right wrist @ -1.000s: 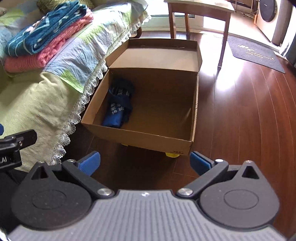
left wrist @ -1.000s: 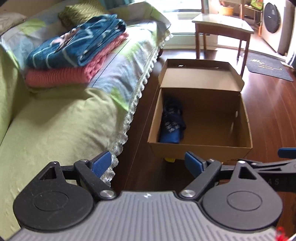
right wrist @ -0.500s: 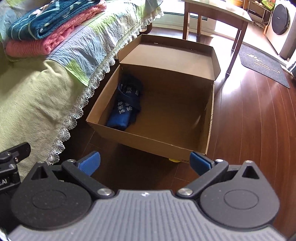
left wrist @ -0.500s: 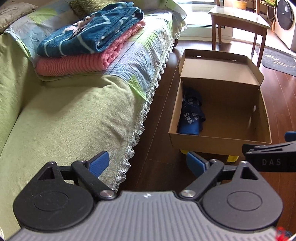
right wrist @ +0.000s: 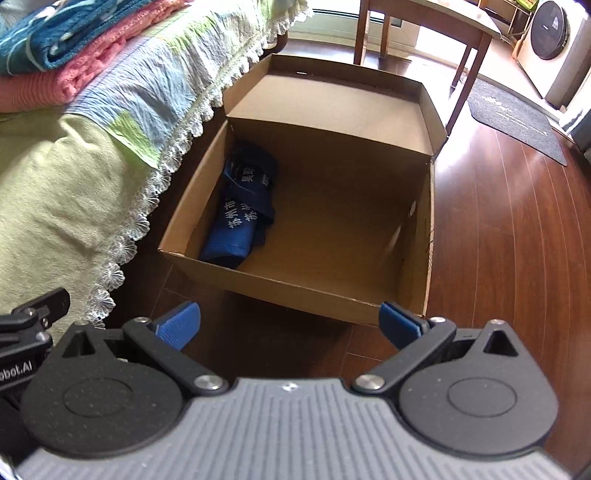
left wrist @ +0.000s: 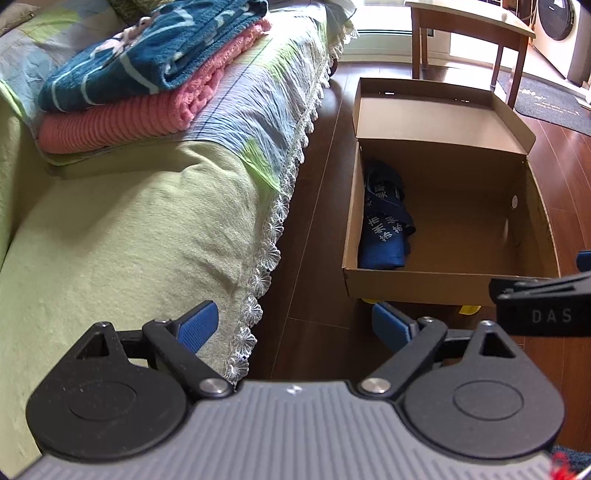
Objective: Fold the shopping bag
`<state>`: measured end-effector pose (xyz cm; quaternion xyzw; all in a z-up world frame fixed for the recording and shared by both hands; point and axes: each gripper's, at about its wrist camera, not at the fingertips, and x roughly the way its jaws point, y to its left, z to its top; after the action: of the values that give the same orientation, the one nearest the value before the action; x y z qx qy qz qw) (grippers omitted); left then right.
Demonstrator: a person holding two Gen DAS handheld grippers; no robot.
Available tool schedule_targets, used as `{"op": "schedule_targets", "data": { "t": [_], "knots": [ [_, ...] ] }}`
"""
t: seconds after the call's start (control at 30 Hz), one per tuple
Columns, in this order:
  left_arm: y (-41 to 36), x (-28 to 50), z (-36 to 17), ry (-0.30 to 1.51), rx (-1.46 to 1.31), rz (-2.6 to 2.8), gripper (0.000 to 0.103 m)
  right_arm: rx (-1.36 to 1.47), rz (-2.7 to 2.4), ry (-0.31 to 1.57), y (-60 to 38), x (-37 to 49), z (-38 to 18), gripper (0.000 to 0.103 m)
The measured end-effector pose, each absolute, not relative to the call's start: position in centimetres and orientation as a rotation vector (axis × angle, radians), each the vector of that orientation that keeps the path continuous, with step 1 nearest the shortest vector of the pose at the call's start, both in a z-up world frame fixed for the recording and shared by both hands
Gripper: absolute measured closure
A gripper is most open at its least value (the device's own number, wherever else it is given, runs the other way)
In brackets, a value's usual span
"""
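Note:
A folded dark blue shopping bag with white characters [left wrist: 385, 221] lies at the left side inside an open cardboard box [left wrist: 424, 284] on the floor; it also shows in the right wrist view [right wrist: 242, 218], inside the same box [right wrist: 314, 291]. My left gripper [left wrist: 295, 326] is open and empty, hovering over the sofa edge and the floor, short of the box. My right gripper [right wrist: 290, 325] is open and empty, just in front of the box's near wall. The right gripper's body shows at the right edge of the left wrist view [left wrist: 543, 306].
A sofa with a green cover [left wrist: 110, 240] and lace-trimmed cloth [left wrist: 258, 110] lies left of the box. Folded teal and pink blankets [left wrist: 140, 85] are stacked on it. A wooden table [left wrist: 465, 29] and a dark mat [right wrist: 517, 118] stand beyond on the wood floor.
Both grippers have shifted left and nearer the sofa, so the box now sits further right in the left view. Both stay open and empty. The bag has not moved.

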<state>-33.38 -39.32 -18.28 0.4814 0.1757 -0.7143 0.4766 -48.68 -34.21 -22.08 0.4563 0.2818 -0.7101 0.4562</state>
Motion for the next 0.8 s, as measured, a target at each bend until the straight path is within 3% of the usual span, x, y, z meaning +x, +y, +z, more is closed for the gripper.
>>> {"op": "schedule_targets", "data": {
  "t": [0.8],
  "knots": [
    [-41.7,-40.6,-20.7,0.462,1.24,-1.897,0.011,1.185,-1.848,0.718,-34.2,-54.1,-23.3,0.001]
  ]
}}
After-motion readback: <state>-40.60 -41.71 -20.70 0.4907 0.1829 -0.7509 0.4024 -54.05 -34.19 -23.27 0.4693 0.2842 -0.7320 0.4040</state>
